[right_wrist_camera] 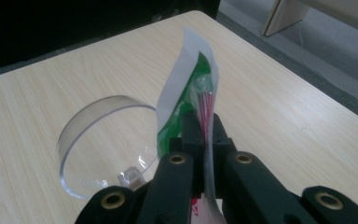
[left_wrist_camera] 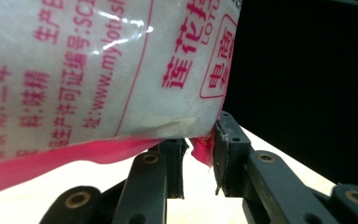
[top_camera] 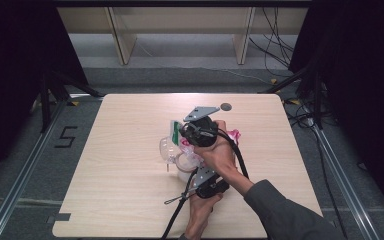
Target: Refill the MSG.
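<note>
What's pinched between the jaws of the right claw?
In the right gripper view, the right claw is shut on the edge of a green and white packet, standing upright beside the clear plastic cup.

Black jaws with brass rivets, grey plates, seemingly grey sleeve (top_camera: 285,210).

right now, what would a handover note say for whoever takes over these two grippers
Left gripper: jaws pinch the pink bottom corner of the white bag with pink print, held up off the table.
Right gripper: jaws shut on the edge of the green and white packet, upright.
Clear round container: on the table beside the packet, open.
Done: both packs gripped.
Left: probably opening or emptying one into the container; contents cannot be told.
</note>
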{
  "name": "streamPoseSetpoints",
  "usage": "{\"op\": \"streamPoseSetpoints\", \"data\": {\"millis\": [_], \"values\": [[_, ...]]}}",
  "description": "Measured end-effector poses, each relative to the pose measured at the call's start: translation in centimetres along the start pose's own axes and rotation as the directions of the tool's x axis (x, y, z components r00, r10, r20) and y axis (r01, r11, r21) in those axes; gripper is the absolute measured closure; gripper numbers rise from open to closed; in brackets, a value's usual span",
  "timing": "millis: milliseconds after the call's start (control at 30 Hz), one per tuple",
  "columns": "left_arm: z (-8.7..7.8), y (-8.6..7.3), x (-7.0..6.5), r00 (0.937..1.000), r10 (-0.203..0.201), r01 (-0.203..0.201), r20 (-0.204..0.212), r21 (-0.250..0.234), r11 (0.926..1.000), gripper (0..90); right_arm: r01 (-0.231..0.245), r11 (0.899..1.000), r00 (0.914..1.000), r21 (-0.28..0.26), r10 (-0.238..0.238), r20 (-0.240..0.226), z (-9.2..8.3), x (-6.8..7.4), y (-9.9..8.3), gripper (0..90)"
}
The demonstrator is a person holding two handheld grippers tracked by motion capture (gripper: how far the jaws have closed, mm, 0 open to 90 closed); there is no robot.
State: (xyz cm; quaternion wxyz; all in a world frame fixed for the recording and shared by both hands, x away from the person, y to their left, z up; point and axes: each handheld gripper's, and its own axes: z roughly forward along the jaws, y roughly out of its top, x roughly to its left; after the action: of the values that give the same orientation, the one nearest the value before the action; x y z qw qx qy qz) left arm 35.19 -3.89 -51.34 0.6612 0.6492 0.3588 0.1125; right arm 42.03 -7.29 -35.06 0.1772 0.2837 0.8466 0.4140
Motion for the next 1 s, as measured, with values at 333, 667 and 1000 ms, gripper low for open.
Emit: {"op": "streamPoseSetpoints", "data": {"millis": [333,667,1000], "values": [[-0.17,0.08,0.20,1.0000,-0.002,0.002,0.003,-0.003,1.0000,74.9,0.007,1.000,1.0000,-0.006,-0.007,0.006,0.20,0.23,0.15,90.0],[-0.06,0.01,0.07,0.9999,-0.009,0.009,0.013,-0.010,0.9999,75.0,0.030,1.000,0.9995,0.008,-0.030,0.008,0.33,0.47,0.06,90.0],[-0.05,0.06,-0.01,1.0000,-0.005,0.005,-0.006,-0.007,1.0000,75.0,0.013,1.000,0.9998,0.019,-0.013,0.014,0.37,0.40,0.05,90.0]]}}
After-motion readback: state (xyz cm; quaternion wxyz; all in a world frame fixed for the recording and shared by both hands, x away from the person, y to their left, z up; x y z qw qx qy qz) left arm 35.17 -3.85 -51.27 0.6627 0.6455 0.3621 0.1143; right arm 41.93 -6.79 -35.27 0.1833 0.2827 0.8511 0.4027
